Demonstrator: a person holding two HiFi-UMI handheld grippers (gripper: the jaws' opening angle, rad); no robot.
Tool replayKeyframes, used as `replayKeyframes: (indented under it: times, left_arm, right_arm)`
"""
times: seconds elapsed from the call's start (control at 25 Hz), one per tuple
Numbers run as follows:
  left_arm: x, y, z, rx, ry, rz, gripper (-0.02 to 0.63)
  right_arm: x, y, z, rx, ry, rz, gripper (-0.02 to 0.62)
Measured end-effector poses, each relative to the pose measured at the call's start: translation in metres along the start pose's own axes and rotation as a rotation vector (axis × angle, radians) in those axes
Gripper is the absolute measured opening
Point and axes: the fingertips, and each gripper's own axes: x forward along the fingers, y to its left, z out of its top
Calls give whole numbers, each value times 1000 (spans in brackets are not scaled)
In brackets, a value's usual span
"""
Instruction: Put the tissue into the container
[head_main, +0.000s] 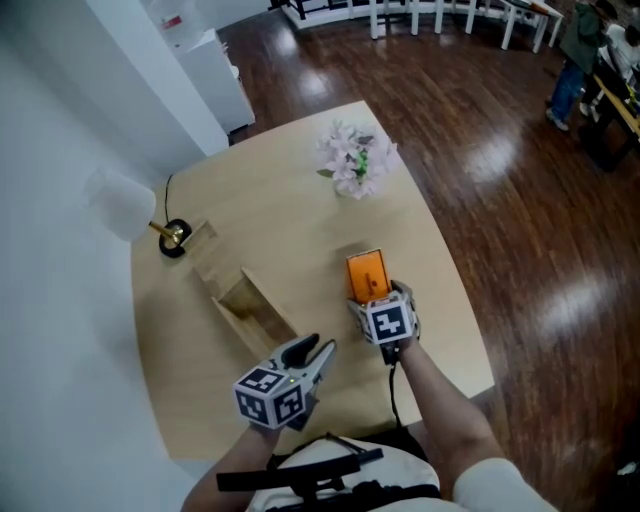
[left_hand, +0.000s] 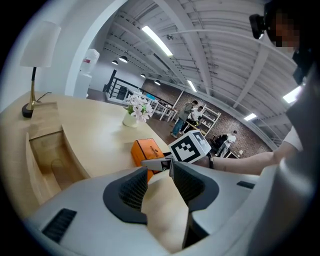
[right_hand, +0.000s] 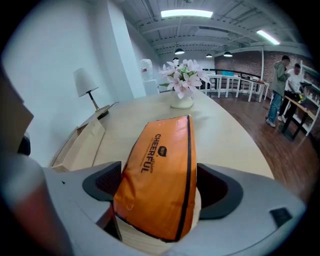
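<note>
An orange tissue pack (head_main: 366, 272) lies flat on the round wooden table (head_main: 290, 200), right of a long open wooden container (head_main: 250, 305). My right gripper (head_main: 378, 298) stands open around the near end of the pack (right_hand: 160, 170). Its pads flank the pack's sides, and I see no squeeze on it. My left gripper (head_main: 312, 352) hovers open and empty at the container's near end. In the left gripper view, the left gripper (left_hand: 159, 187) points toward the pack (left_hand: 146, 151), with the container (left_hand: 50, 160) at left. The container (right_hand: 80, 142) looks empty.
A white-shaded lamp (head_main: 125, 205) stands at the table's far left, just beyond the container. A vase of pale flowers (head_main: 355, 160) sits at the far edge. The table's right edge (head_main: 470, 320) drops to dark wood floor. People stand far off at the back right (right_hand: 280, 85).
</note>
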Motion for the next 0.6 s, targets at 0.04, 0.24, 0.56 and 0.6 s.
replayKeyframes:
  times: [0.04,0.24,0.56,0.6]
  left_arm:
    - [1,-1,-1,-1,3,-4,153]
    - [-3,0,-2,-11,1,-4,153]
    - [-16,5,5,-15,-39,4,153]
    - [-18,5,7,-16,-47,1,153]
  right_arm:
    - [1,0,0,-4,3,3,466]
    - [-1,-1,1,19,-12,22,445]
    - [-22,-8,12,19,-71,-13,394]
    - [-27,-6,15,15,-81,-9,394]
